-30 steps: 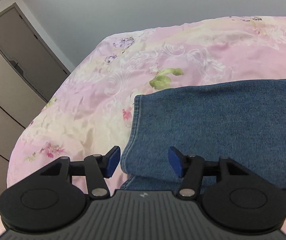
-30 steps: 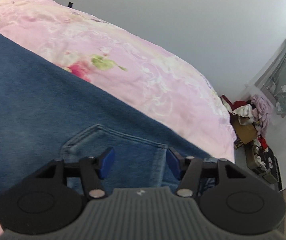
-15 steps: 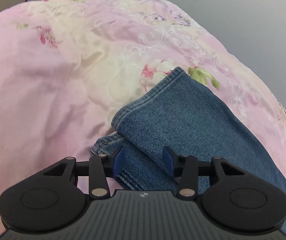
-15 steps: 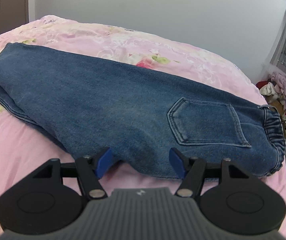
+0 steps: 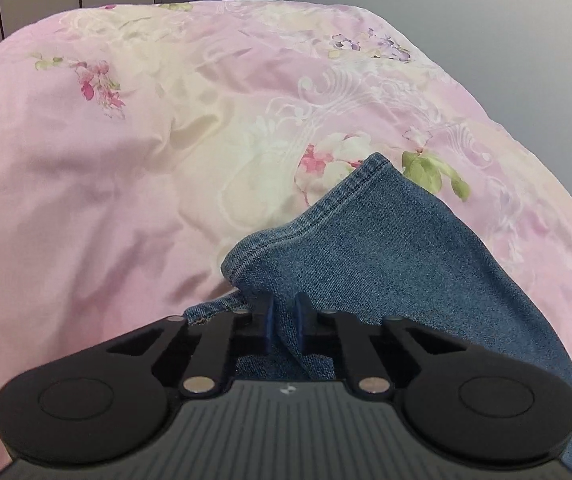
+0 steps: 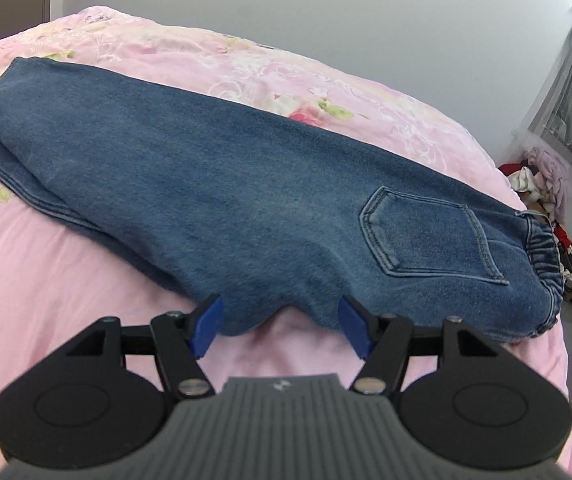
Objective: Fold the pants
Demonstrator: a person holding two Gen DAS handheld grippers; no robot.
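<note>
Left claw [image 5: 284,322]: nearly closed; a pinch of denim at the leg-end hem is gripped between the blue pads [image 5: 267,320], and the cloth is drawn up into a small peak in front of them.
Right claw [image 6: 280,326]: spread wide and empty; it is held just short of the near edge of the garment, around the seat, with nothing between the pads.
Pants [image 6: 214,184]: laid lengthwise on the bed, the two legs apparently stacked one on the other, the hem end to the left and the waistband to the right near the bed's edge.
Step in hand: the hem end appears to be taken up for a lengthwise fold toward the waist; this fold is judged not yet made, since the garment lies at full length.
Next move: the gripped hem would need to be lifted and carried across toward the waistband [image 6: 542,248], with both leg layers kept together; the seat edge may need to be pinned or grasped by the right claw so the cloth is not dragged.
Denim: mid-blue, soft and thick-looking, with double-stitched hems, a patch back pocket [image 6: 426,236] and a gathered elastic waist.
Bed [image 5: 134,184]: covered in smooth pink floral fabric, slightly sheened and lightly creased, likely to give under pressure.
</note>
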